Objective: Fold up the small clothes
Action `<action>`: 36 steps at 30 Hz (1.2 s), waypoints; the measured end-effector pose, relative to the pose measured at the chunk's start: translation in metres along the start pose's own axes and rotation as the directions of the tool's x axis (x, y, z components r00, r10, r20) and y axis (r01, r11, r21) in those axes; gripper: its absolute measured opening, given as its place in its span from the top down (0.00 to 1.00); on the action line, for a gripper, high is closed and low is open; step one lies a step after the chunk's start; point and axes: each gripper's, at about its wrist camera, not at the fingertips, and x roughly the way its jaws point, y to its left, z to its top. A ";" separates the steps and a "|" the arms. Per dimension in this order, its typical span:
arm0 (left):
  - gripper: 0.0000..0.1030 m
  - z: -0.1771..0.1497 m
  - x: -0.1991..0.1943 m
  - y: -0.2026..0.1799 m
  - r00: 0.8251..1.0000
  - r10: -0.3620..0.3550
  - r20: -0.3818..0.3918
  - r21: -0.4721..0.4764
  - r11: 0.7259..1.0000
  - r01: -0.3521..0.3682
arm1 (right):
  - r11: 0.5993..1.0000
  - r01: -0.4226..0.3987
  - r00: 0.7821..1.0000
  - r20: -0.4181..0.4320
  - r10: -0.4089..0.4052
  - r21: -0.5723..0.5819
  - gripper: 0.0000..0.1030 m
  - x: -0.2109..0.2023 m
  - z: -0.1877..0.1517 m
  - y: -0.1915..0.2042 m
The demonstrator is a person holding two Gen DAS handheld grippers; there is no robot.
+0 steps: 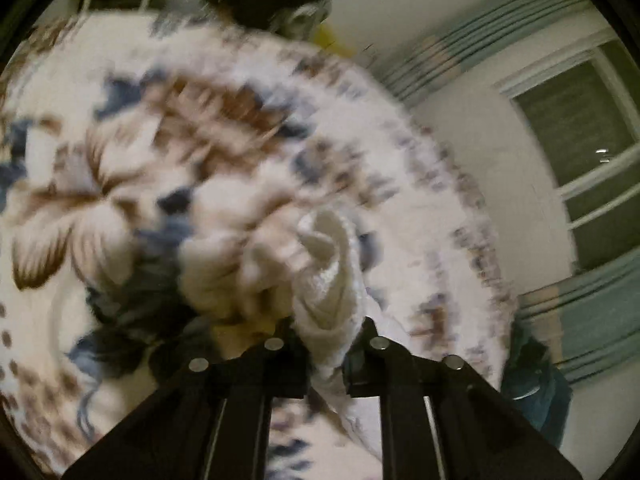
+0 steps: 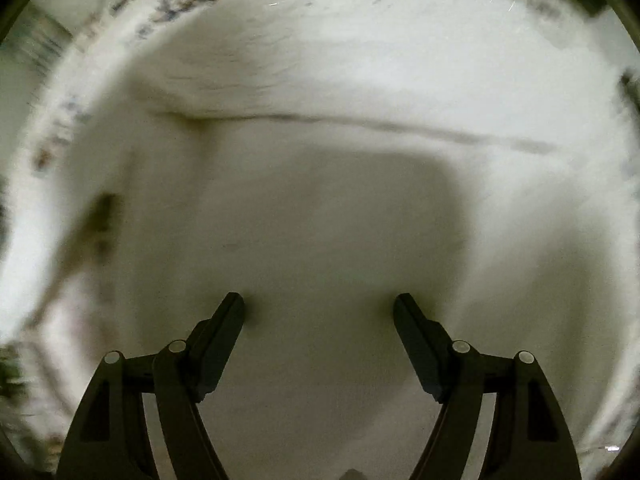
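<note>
- Left wrist view only: the left gripper (image 1: 326, 344) has its jaws clamped tight on a bunched white knit cloth (image 1: 324, 280), held over a floral brown-and-blue bedspread (image 1: 100, 184); window (image 1: 580, 148) and striped blue curtain (image 1: 472, 52) behind.
- Right wrist view only: the right gripper (image 2: 320, 312), jaws spread wide with nothing pinched, tips down on a flat white fabric (image 2: 320, 200).
- No readable writing anywhere, too blurry.

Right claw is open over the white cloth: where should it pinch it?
Take the white cloth at the dark fold line ahead of the right claw, coming straight down from above. The cloth lies flat, and that raised edge is probably the only part thin fingers can pinch.
</note>
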 end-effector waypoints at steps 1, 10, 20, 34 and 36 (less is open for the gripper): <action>0.85 -0.002 0.014 0.010 0.999 0.008 -0.049 -0.022 1.000 -0.009 | 0.999 0.051 0.999 0.018 -0.051 -0.009 0.07 0.000 0.002 0.000; 0.51 -0.012 0.036 0.046 0.996 -0.038 -0.080 -0.212 0.977 0.020 | 0.997 0.077 0.996 0.035 -0.077 0.005 0.06 0.005 0.019 -0.013; 0.91 -0.009 0.027 -0.077 0.991 0.132 0.014 0.250 0.959 -0.132 | 0.986 0.160 0.983 0.081 -0.163 0.047 0.06 -0.013 0.056 -0.051; 0.91 -0.227 0.031 -0.339 0.981 0.032 -0.189 0.764 0.633 0.126 | 0.993 0.028 0.988 0.145 -0.044 0.112 0.06 -0.039 0.111 -0.152; 0.91 -0.278 0.043 -0.371 0.966 0.025 -0.259 0.779 0.597 0.193 | 0.989 0.004 0.991 0.133 -0.024 0.149 0.06 -0.037 0.111 -0.182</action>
